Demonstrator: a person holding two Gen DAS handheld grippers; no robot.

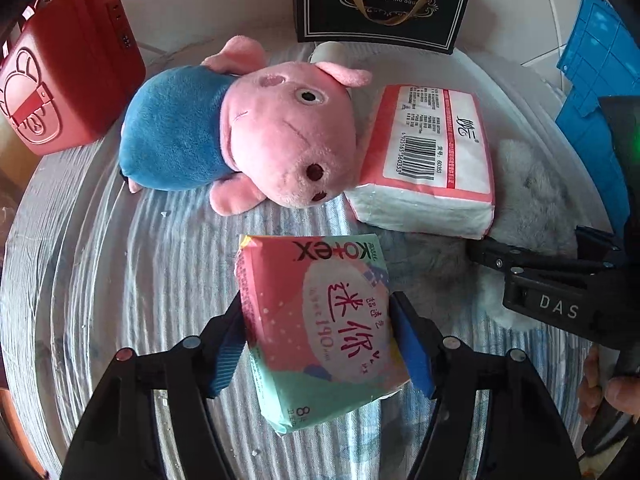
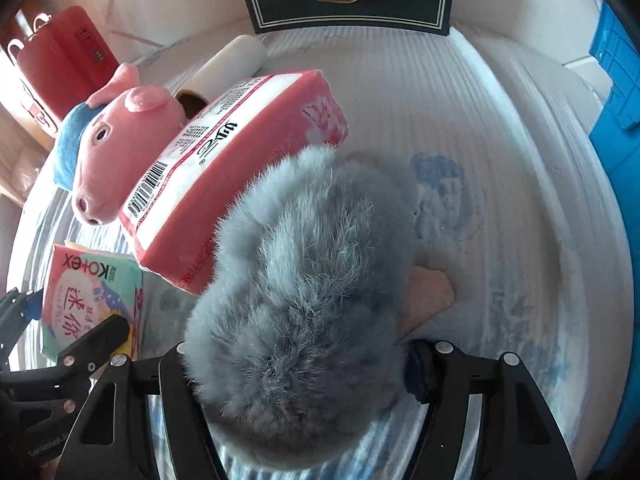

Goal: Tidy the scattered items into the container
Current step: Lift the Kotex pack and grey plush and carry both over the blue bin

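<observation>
A pink and mint Kotex pack sits tilted between the blue pads of my left gripper, which is shut on its two sides. My right gripper is shut on a grey furry toy that fills the gap between its fingers; a pink part of the toy pokes out to the right. Both hover over the clear plastic tub. In the tub lie a pink pig plush in a blue top and a pink tissue pack. The right gripper shows at the right of the left wrist view.
Around the tub stand a red case at the left, a black gift bag with gold handles at the back and a blue crate at the right. A white roll lies behind the pig. A person's hand holds the right gripper.
</observation>
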